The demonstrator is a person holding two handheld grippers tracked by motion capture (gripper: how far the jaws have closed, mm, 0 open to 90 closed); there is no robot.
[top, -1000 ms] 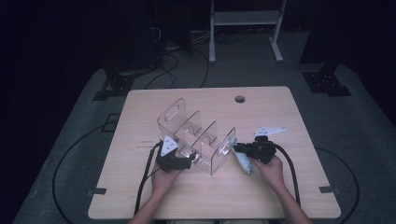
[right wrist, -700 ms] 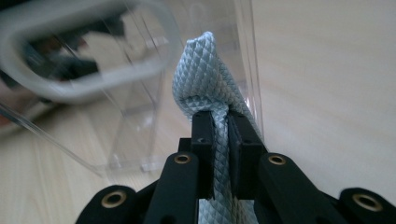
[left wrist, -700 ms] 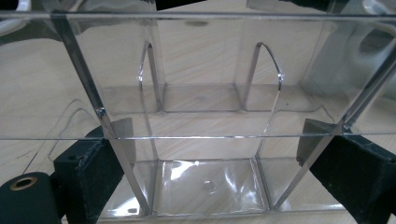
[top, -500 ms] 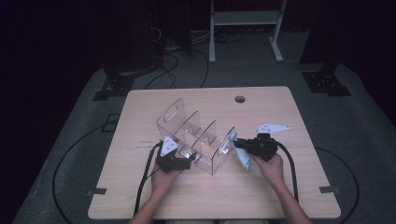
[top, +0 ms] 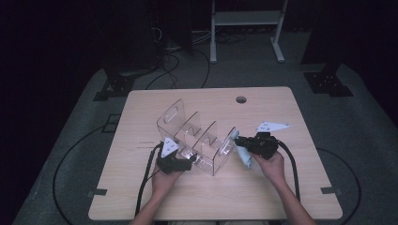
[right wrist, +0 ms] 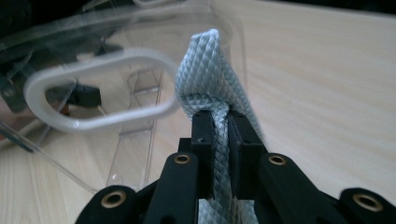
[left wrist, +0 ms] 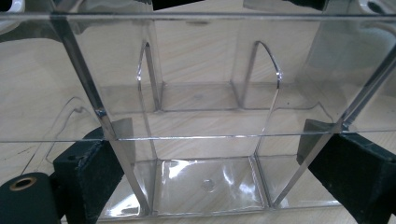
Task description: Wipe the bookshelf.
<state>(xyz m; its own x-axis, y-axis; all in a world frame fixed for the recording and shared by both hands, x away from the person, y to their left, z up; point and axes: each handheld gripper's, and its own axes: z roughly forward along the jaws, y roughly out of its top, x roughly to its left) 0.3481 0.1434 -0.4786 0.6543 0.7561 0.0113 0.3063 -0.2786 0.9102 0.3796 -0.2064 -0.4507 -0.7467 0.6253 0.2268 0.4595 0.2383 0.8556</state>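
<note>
Right tool (top: pixel 241 142) pinches a folded cloth (right wrist: pixel 215 74) right at the clear organizer's (top: pixel 197 140) handled end wall; left tool (top: pixel 185 161) straddles its opposite wall, jaws spread, on the bench (top: pixel 281 197).

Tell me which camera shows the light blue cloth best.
The right gripper view: the cloth is close, its diamond weave sharp, pinched between the right gripper jaws. The high view shows it as a small pale patch beside the clear organizer.
</note>
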